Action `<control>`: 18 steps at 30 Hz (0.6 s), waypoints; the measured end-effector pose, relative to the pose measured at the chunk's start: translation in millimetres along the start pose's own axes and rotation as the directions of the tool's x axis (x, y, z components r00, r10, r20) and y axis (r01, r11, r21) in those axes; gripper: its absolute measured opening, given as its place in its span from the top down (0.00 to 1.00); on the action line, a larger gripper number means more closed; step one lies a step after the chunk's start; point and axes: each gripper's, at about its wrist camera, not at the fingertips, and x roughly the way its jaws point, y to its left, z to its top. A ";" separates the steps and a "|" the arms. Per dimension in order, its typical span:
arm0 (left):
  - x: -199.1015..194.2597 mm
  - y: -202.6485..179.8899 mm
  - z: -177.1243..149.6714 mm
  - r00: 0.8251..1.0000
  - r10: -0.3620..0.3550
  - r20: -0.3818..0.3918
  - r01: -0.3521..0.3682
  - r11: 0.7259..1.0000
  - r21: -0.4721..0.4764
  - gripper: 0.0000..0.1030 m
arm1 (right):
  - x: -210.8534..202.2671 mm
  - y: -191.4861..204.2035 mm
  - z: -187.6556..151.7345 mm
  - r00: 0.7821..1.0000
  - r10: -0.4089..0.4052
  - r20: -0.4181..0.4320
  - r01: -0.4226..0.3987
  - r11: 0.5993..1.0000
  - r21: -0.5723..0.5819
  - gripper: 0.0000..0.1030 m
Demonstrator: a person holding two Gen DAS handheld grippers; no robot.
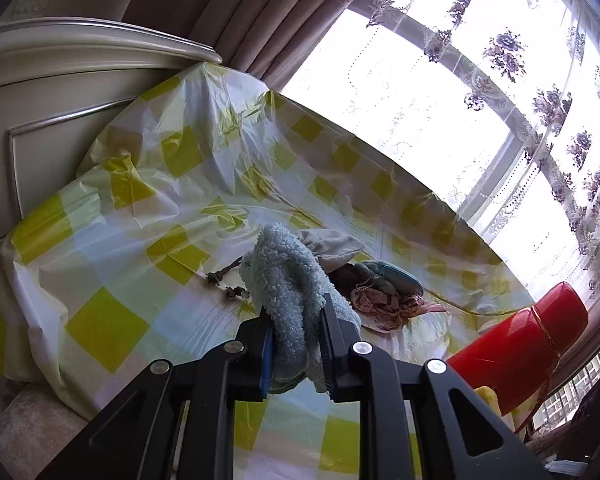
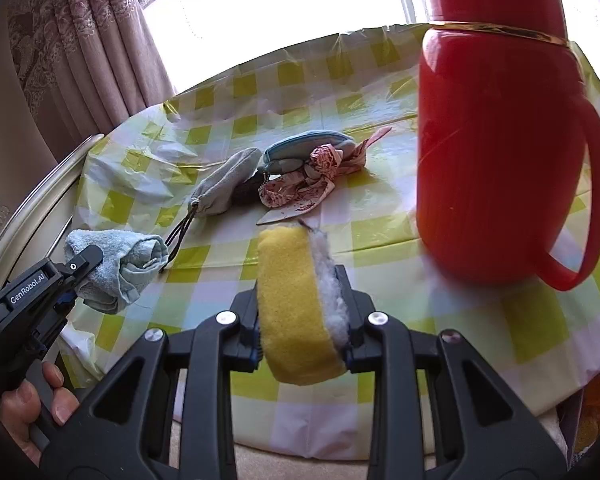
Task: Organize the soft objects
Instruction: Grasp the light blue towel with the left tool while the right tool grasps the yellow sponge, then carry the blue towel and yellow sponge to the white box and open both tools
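Note:
My left gripper (image 1: 296, 320) is shut on a light blue fluffy towel (image 1: 284, 280), held above the table; it also shows at the left of the right wrist view (image 2: 80, 276) with the towel (image 2: 116, 264). My right gripper (image 2: 300, 300) is shut on a yellow sponge (image 2: 292, 304) with a white scrub side, held above the table's front part. A grey drawstring pouch (image 2: 224, 188), a blue zip pouch (image 2: 304, 152) and a pink patterned cloth (image 2: 320, 176) lie together mid-table; they show behind the towel in the left wrist view (image 1: 380, 288).
A tall red thermos jug (image 2: 496, 140) with a handle stands at the right, close to the sponge; it shows in the left wrist view (image 1: 520, 344). The table wears a yellow-checked plastic cloth (image 2: 380, 240). A cream headboard (image 1: 60, 92), curtains and a bright window stand behind.

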 end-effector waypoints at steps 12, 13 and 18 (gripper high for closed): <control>-41.2 -73.6 -52.7 0.973 -0.198 -0.116 0.211 0.971 0.111 0.81 | -89.4 -69.1 -23.4 0.998 -0.060 0.029 0.057 0.994 0.094 0.69; -44.0 -81.2 -58.4 0.968 -0.215 -0.129 0.230 0.966 0.120 0.81 | -97.3 -75.9 -24.6 0.997 -0.072 0.032 0.069 0.993 0.099 0.69; -54.4 -119.9 -86.3 0.933 -0.296 -0.206 0.331 0.930 0.161 0.80 | -137.6 -126.2 -31.9 0.984 -0.171 0.041 0.163 0.974 0.157 0.69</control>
